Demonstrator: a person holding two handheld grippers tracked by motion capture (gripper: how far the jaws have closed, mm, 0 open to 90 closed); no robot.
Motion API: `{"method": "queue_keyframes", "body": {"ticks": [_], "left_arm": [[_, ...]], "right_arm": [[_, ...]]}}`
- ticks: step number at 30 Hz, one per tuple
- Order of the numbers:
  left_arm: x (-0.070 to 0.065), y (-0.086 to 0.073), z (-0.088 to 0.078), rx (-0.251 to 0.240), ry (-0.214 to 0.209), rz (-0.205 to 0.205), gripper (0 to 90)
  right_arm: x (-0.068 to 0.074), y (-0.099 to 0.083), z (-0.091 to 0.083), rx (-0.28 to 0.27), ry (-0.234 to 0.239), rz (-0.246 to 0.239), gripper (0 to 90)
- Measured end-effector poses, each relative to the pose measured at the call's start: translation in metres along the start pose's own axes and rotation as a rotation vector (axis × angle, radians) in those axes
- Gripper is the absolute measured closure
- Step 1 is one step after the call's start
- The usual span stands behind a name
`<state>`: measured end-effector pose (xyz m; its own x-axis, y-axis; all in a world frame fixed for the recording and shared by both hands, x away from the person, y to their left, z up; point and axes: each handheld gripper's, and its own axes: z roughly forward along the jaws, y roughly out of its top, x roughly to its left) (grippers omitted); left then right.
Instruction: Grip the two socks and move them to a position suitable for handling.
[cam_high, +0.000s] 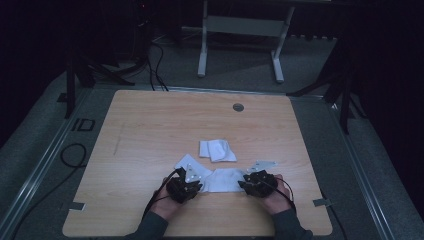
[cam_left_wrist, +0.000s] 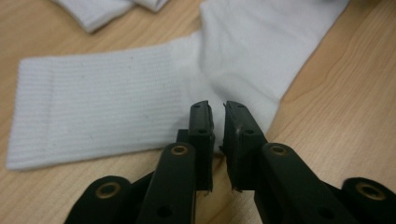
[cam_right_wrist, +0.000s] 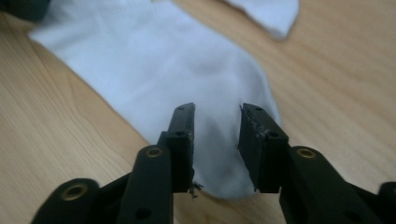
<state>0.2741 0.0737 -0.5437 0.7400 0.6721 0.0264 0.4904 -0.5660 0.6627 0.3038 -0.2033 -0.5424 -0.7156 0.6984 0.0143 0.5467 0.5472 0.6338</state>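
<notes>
A white sock (cam_high: 225, 180) lies flat on the wooden table (cam_high: 150, 130) near its front edge, between my two grippers. In the left gripper view its ribbed cuff (cam_left_wrist: 102, 98) stretches left and the foot runs up to the right. My left gripper (cam_high: 192, 186) (cam_left_wrist: 218, 109) hovers at the heel bend, jaws a narrow slit apart, pressing on nothing. My right gripper (cam_high: 246, 184) (cam_right_wrist: 217, 112) stands over the sock's toe end (cam_right_wrist: 154, 60) with its jaws clearly apart and the fabric lying beneath the gap, not pinched.
A small pile of folded white socks (cam_high: 217, 150) (cam_left_wrist: 98, 11) (cam_right_wrist: 271, 11) rests just beyond the flat sock. A round grey grommet (cam_high: 238, 107) sits near the table's far edge. A white desk frame (cam_high: 240, 25) and cables stand on the dark floor beyond.
</notes>
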Motion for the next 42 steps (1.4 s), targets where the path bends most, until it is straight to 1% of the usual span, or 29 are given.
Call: {"method": "queue_keyframes", "body": {"ticks": [2, 5, 8, 9, 12, 17, 19, 22, 26, 28, 31, 33, 35, 37, 39, 40, 41, 42], "left_arm": [[0.002, 0.000, -0.003, -0.016, 0.006, -0.008, 78.6], [0.010, -0.001, -0.007, -0.025, 0.021, -0.028, 77.5], [0.018, -0.003, -0.011, -0.032, 0.045, -0.058, 76.3], [0.021, -0.004, -0.012, -0.041, 0.053, -0.075, 76.1], [0.031, -0.007, -0.016, -0.046, 0.077, -0.107, 75.2], [0.045, -0.013, -0.021, -0.047, 0.111, -0.149, 74.0], [0.051, -0.016, -0.024, -0.049, 0.129, -0.161, 73.8], [0.059, -0.021, -0.026, -0.043, 0.156, -0.165, 73.7], [0.072, -0.027, -0.027, -0.052, 0.182, -0.208, 73.4], [0.077, -0.029, -0.026, -0.061, 0.194, -0.226, 73.3], [0.083, -0.032, -0.024, -0.062, 0.213, -0.243, 73.3], [0.086, -0.033, -0.022, -0.055, 0.218, -0.256, 73.2], [0.087, -0.033, -0.021, -0.055, 0.223, -0.258, 72.8], [0.086, -0.033, -0.021, -0.058, 0.224, -0.257, 72.8], [0.085, -0.032, -0.021, -0.059, 0.226, -0.251, 72.5], [0.085, -0.032, -0.020, -0.059, 0.226, -0.250, 72.4], [0.085, -0.032, -0.020, -0.057, 0.225, -0.252, 72.4], [0.085, -0.032, -0.019, -0.057, 0.227, -0.251, 72.4]], "right_arm": [[0.001, 0.004, -0.004, -0.028, 0.001, -0.008, 63.0], [0.002, 0.011, -0.010, -0.050, -0.012, -0.024, 60.4], [0.001, 0.021, -0.011, -0.070, -0.033, -0.037, 59.0], [0.000, 0.025, -0.012, -0.078, -0.038, -0.039, 58.6], [-0.003, 0.039, -0.010, -0.100, -0.056, -0.056, 58.1], [-0.012, 0.062, 0.000, -0.100, -0.080, -0.056, 57.9], [-0.016, 0.071, 0.006, -0.098, -0.079, -0.044, 57.8], [-0.024, 0.082, 0.016, -0.100, -0.076, -0.014, 57.6], [-0.033, 0.096, 0.032, -0.091, -0.052, 0.038, 58.1], [-0.036, 0.103, 0.038, -0.081, -0.053, 0.047, 58.1], [-0.041, 0.111, 0.047, -0.060, -0.061, 0.067, 57.9], [-0.044, 0.114, 0.052, -0.049, -0.051, 0.084, 57.2], [-0.046, 0.116, 0.056, -0.039, -0.049, 0.097, 56.6], [-0.048, 0.117, 0.062, -0.016, -0.042, 0.106, 55.7], [-0.050, 0.117, 0.068, 0.001, -0.048, 0.116, 56.3], [-0.051, 0.117, 0.072, 0.014, -0.049, 0.124, 60.4], [-0.053, 0.116, 0.075, 0.027, -0.044, 0.136, 66.8], [-0.054, 0.115, 0.077, 0.033, -0.026, 0.145, 76.8]]}}
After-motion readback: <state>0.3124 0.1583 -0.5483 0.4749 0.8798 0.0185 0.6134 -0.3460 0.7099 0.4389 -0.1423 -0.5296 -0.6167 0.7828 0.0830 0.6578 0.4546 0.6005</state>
